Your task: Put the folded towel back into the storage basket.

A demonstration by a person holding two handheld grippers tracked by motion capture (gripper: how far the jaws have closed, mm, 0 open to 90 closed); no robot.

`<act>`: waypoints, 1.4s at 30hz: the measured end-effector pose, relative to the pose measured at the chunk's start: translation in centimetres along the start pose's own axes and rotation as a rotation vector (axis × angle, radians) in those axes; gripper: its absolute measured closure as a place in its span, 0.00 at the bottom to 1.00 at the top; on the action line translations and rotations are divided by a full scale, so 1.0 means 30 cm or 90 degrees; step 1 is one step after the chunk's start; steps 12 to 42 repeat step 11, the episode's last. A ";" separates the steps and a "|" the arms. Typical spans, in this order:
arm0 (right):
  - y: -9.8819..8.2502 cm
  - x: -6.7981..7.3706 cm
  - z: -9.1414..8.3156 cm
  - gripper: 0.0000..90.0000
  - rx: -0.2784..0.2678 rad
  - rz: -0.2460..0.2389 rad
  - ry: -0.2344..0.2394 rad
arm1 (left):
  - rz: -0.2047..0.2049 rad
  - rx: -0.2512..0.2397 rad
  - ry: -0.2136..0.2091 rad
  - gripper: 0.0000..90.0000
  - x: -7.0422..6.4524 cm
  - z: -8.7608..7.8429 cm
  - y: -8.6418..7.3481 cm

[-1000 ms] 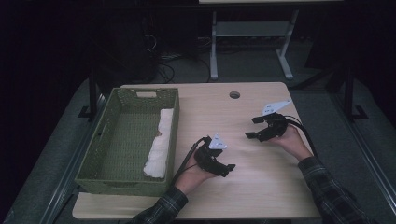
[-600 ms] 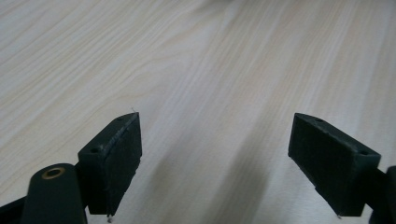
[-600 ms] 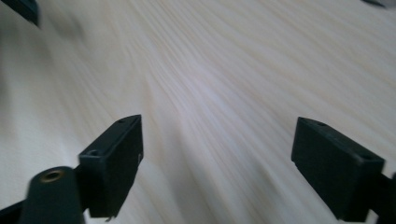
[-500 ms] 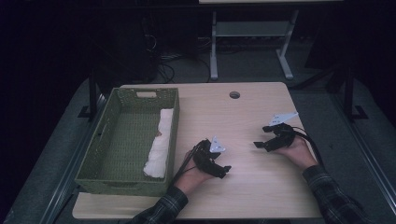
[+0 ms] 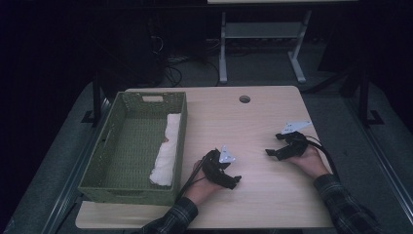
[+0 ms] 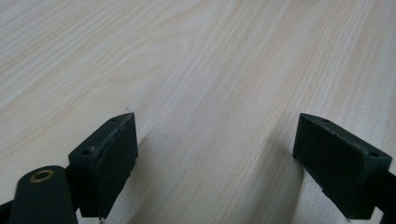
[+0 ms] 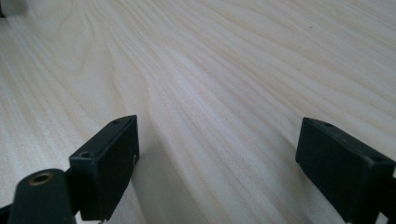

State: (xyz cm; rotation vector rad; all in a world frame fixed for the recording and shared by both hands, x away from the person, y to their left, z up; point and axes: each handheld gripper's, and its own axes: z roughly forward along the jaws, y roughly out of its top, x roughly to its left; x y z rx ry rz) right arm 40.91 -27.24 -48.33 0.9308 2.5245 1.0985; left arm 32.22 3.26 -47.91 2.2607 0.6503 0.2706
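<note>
The white cloth (image 5: 165, 148) was already laid inside the basket (image 5: 100, 155). Right of the basket, the left gripper (image 5: 234, 179) and right gripper (image 5: 269, 152), jaws just spread wider and empty, were held low over the table (image 5: 253, 117); nothing seemed left.

I'm over the table (image 5: 253, 122) now — pale wood-grain top, smooth and matt. My left gripper (image 6: 215, 163) has matt black plastic jaws with a brass-coloured rivet; the right gripper (image 7: 217, 163) looks the same. The green basket (image 5: 104, 146) is coarse and woven — the white cloth (image 5: 165, 151) in it looks soft.
</note>
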 end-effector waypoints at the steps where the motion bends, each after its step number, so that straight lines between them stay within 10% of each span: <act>1: 0.000 0.000 0.000 0.14 0.000 0.000 0.000 | 0.000 0.000 -0.001 0.14 0.001 0.000 0.000; 42: 0.000 -0.001 0.000 0.14 0.000 0.001 0.000 | 0.005 0.003 -0.003 0.14 0.001 -0.002 -0.001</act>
